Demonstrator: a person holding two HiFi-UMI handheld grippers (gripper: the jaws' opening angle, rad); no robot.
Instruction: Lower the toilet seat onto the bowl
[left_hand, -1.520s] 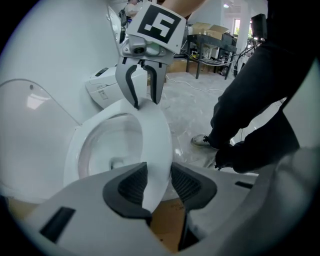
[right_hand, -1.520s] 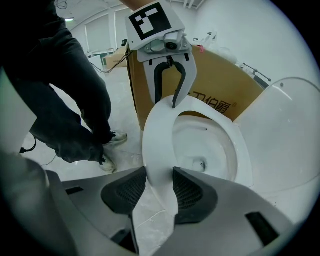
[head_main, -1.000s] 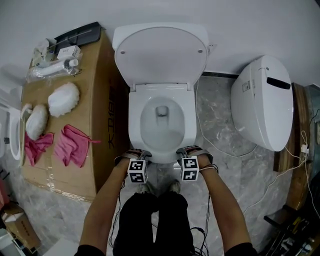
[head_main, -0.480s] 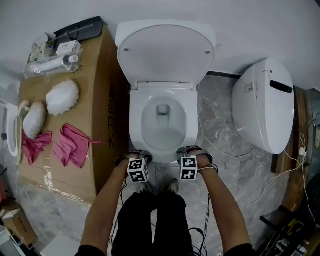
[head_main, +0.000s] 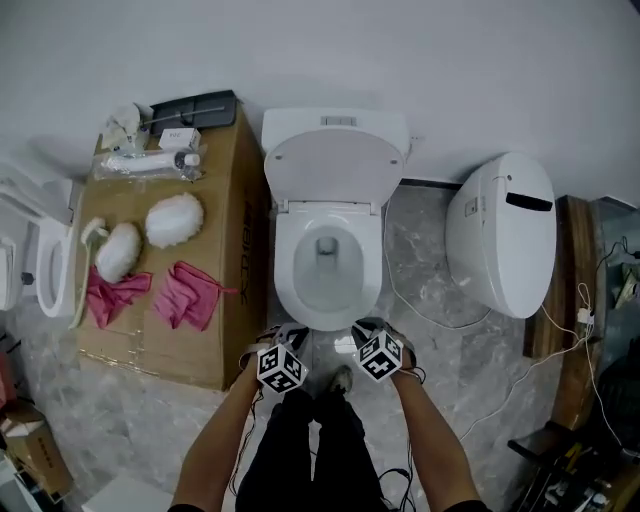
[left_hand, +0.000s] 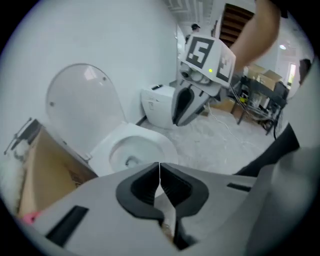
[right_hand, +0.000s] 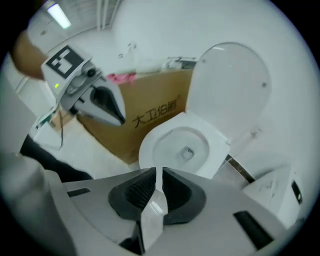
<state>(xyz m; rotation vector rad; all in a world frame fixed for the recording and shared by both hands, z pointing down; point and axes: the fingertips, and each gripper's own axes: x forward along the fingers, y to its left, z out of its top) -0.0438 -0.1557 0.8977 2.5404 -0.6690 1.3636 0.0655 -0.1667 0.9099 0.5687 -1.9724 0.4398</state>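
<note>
The white toilet seat (head_main: 290, 262) lies flat on the bowl, and the lid (head_main: 335, 165) stands upright against the wall. Both grippers hover over the floor just in front of the bowl, touching nothing. My left gripper (head_main: 290, 338) is shut and empty; its own view shows its pads (left_hand: 150, 182) pressed together below the seat (left_hand: 155, 142). My right gripper (head_main: 362, 336) is closing with nothing between its jaws, and a slim gap shows at its tips (right_hand: 159, 180). Each gripper view shows the other gripper: the right one (left_hand: 183, 107) and the left one (right_hand: 107, 106).
A cardboard box (head_main: 235, 250) stands left of the toilet and carries pink cloths (head_main: 185, 295), white fluffy pads (head_main: 172, 220) and a bottle (head_main: 150, 160). A spare white toilet unit (head_main: 500, 235) lies on the floor at the right, with cables (head_main: 430, 320) nearby. The person's legs (head_main: 310, 440) stand behind the grippers.
Both grippers have drawn back from the seat's front rim and their jaws have closed. The head camera has pulled back, so the toilet looks smaller. The seat lay down throughout.
</note>
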